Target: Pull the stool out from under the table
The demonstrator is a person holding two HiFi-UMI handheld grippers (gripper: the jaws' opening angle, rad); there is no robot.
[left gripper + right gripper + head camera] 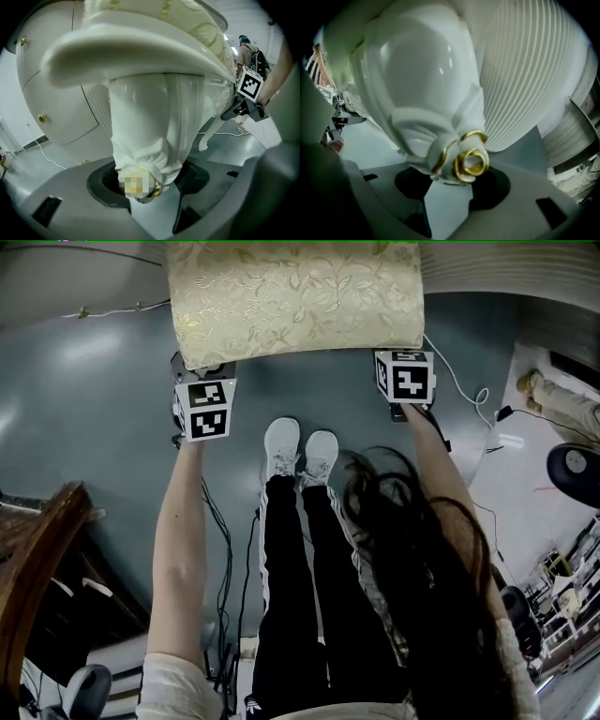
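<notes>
The stool has a cream floral cushion (295, 296) on a white frame and stands at the top of the head view, just beyond my shoes. My left gripper (200, 371) reaches under its near left corner. In the left gripper view the stool's white carved leg (145, 126) fills the gap between the jaws of the left gripper (145, 190), which are shut on it. My right gripper (403, 367) is at the near right corner. There the right gripper (450, 185) is shut on the other front leg (422, 84), just by its gold scroll (471, 164).
A white fluted piece of furniture (529, 70) stands close behind the stool. A white cabinet front with gold knobs (42, 93) is to the left. Cables (469, 390) trail over the grey floor. A dark wooden chair (37, 559) is at my left, and another person (246, 51) stands far off.
</notes>
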